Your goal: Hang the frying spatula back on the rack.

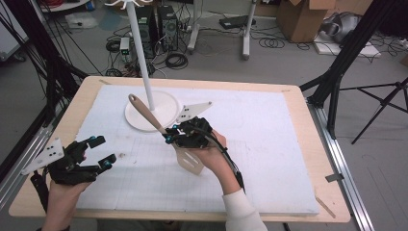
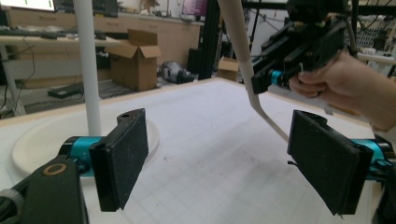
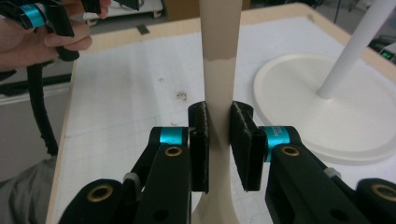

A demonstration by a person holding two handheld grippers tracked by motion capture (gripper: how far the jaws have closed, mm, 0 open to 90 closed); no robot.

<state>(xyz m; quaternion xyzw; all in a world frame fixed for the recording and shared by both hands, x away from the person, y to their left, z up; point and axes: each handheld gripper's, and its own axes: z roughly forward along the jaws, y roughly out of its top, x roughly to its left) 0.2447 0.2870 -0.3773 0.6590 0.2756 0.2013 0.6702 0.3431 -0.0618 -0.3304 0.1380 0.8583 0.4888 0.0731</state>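
A cream spatula with a tan handle end [image 1: 138, 104] and a slotted blade [image 1: 190, 161] is lifted off the white mat, tilted. My right gripper [image 1: 171, 134] is shut on its handle. In the right gripper view the black pads [image 3: 200, 135] press both sides of the handle [image 3: 219, 84]. My left gripper [image 1: 103, 151] hovers at the table's near left, open with nothing between its fingers. The left gripper view has its two pads [image 2: 123, 158] wide apart, with the spatula handle [image 2: 239, 46] and the right gripper [image 2: 299, 51] beyond them.
A white stand with a thin pole [image 1: 142, 53] and a round base [image 1: 166, 108] sits at the back middle of the white foam mat [image 1: 269, 144], just behind the spatula. The wooden table edge [image 1: 86, 86] frames the mat. Tripods and cables are on the floor around.
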